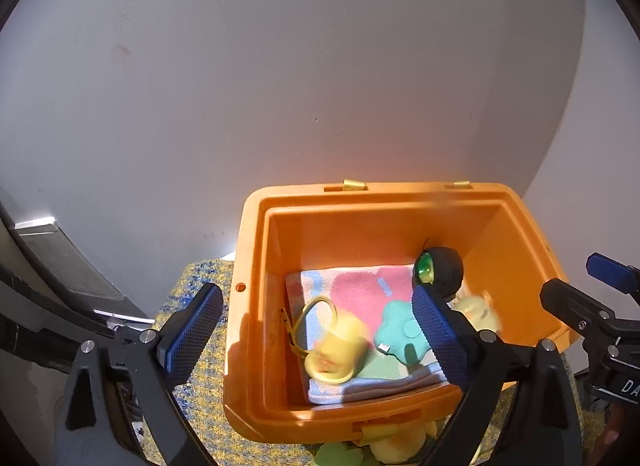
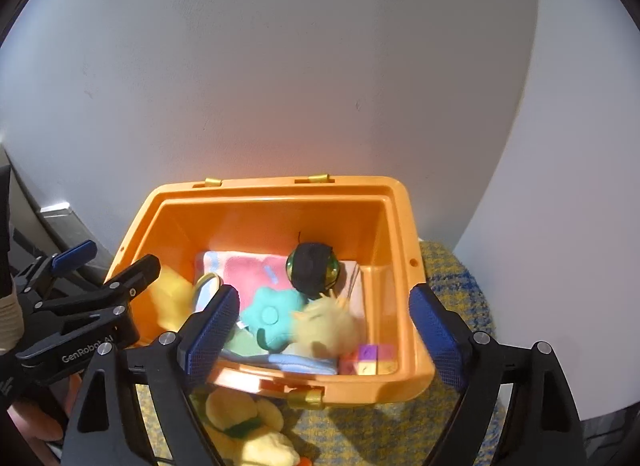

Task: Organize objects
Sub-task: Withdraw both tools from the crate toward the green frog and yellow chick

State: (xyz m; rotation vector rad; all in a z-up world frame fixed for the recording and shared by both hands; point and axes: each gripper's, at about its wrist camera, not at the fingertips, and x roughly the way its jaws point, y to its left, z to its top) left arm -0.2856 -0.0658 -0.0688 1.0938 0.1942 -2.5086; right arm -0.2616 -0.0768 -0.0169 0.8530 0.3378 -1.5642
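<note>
An orange bin (image 1: 256, 250) sits on a yellow-and-blue woven cloth (image 2: 452, 294) against a pale wall. Inside, on a pastel blanket (image 1: 360, 290), lie a yellow cup (image 1: 340, 350), a teal flower plush (image 2: 272, 318), a black ball (image 2: 314, 270), a fluffy yellow toy (image 2: 328, 330) and coloured cubes (image 2: 370, 360). The left hand-held gripper (image 1: 316, 330) hangs over the bin with jaws spread wide, gripping nothing. The right hand-held gripper (image 2: 324, 330) does likewise, empty. A yellow-green plush (image 2: 244, 422) lies on the cloth just in front of the bin.
</note>
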